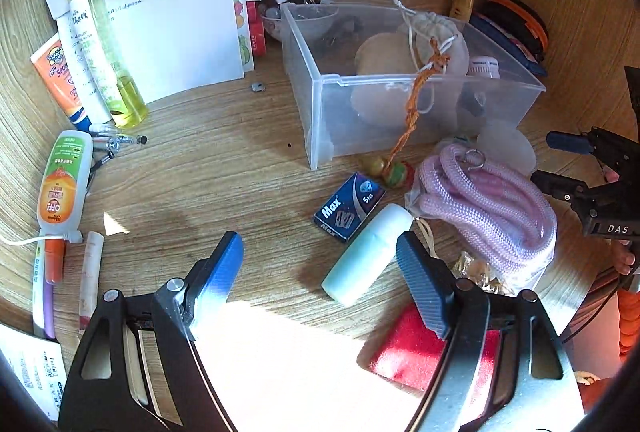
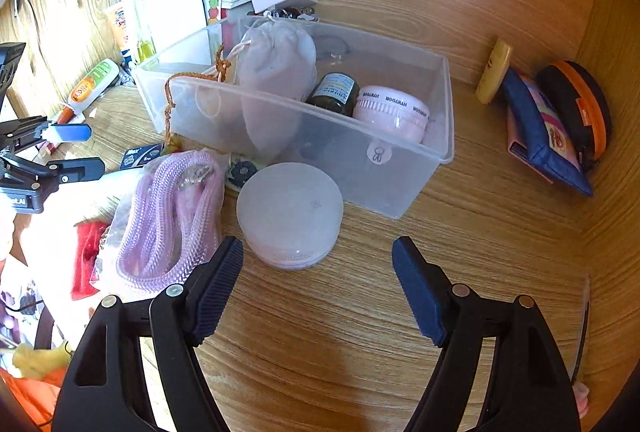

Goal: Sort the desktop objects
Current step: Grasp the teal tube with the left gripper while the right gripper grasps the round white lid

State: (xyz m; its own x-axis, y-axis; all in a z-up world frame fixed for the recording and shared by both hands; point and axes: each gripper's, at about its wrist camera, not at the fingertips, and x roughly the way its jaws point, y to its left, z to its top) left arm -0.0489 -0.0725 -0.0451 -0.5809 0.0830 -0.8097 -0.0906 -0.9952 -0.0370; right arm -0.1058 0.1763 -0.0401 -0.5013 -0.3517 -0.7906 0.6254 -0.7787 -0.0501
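A clear plastic bin (image 1: pixel 400 100) (image 2: pixel 400 172) stands on the wooden desk and holds a white drawstring pouch (image 2: pixel 280 60), a dark jar (image 2: pixel 336 92) and a pink round case (image 2: pixel 392 112). My left gripper (image 1: pixel 320 252) is open and empty above the desk, with a pale blue bottle (image 1: pixel 366 254) lying beside its right finger. My right gripper (image 2: pixel 318 252) is open and empty, just behind a frosted round container (image 2: pixel 290 212) that stands in front of the bin. A bagged pink rope (image 1: pixel 488 208) (image 2: pixel 172 216) lies between the two grippers.
A blue Max box (image 1: pixel 348 206), a red sponge (image 1: pixel 416 352), lotion tubes and a spray bottle (image 1: pixel 100 40), papers (image 1: pixel 172 12) and pens lie to the left. A blue pouch (image 2: pixel 540 136) and an orange-rimmed case (image 2: pixel 584 108) lean on the right wall.
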